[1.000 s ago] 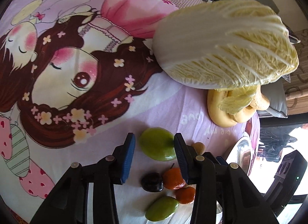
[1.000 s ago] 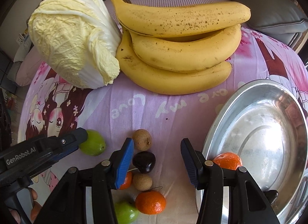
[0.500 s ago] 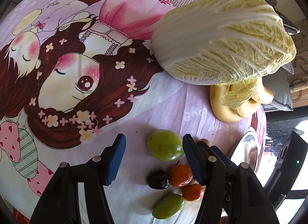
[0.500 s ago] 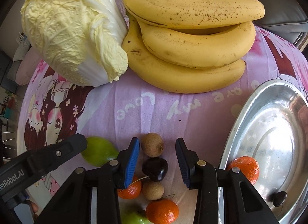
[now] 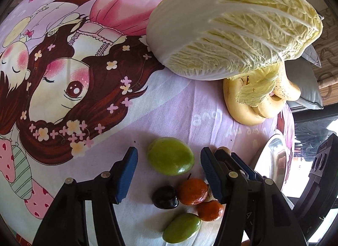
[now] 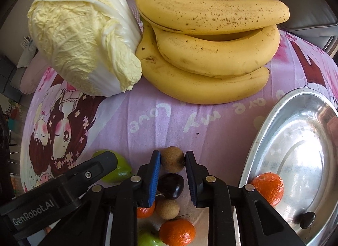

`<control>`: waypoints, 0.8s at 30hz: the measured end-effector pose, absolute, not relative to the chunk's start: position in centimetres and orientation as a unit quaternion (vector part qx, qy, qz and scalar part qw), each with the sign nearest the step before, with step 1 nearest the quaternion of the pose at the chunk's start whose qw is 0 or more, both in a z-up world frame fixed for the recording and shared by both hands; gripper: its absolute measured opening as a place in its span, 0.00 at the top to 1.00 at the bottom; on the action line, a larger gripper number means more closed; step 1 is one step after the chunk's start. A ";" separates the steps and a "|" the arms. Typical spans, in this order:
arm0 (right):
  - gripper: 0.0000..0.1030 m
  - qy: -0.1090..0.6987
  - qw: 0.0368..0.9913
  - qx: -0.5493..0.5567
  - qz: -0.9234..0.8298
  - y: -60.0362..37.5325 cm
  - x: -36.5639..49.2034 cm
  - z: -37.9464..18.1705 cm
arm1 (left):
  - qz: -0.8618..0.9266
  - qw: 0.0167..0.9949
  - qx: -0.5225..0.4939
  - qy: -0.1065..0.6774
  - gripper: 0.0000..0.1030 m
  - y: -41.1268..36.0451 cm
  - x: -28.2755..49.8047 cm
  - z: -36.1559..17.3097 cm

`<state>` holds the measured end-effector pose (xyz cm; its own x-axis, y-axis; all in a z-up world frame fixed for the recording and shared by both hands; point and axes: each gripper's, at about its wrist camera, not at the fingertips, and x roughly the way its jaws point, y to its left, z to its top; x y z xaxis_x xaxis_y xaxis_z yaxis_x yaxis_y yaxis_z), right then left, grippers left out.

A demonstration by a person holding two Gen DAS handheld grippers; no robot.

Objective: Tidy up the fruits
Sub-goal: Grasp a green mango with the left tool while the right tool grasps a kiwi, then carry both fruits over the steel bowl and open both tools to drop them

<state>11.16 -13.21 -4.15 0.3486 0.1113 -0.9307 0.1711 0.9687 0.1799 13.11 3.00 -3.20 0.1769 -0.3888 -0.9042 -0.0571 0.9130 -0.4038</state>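
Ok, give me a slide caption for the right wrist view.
Right tool closed around a small brown fruit, bananas and cabbage behind, metal tray holding one orange.

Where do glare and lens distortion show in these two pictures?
Right wrist view: strong glare on the metal tray; the bananas bulge from fisheye bending. Left wrist view: small highlights on the green fruit; dark corners and a curved cloth.
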 end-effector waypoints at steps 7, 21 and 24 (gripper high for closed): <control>0.75 0.560 0.819 0.122 -0.018 -13.7 10.9 -2.4 | -0.120 0.754 -0.179 0.620 0.65 2.2 13.5 -2.6; 0.75 0.557 0.820 0.127 -0.025 -14.4 10.2 -2.2 | -0.123 0.730 -0.194 0.644 0.52 0.4 14.0 -5.6; 0.75 0.552 0.823 0.129 -0.022 -14.5 10.0 -1.7 | -0.131 0.739 -0.199 0.630 0.53 0.9 13.5 -4.6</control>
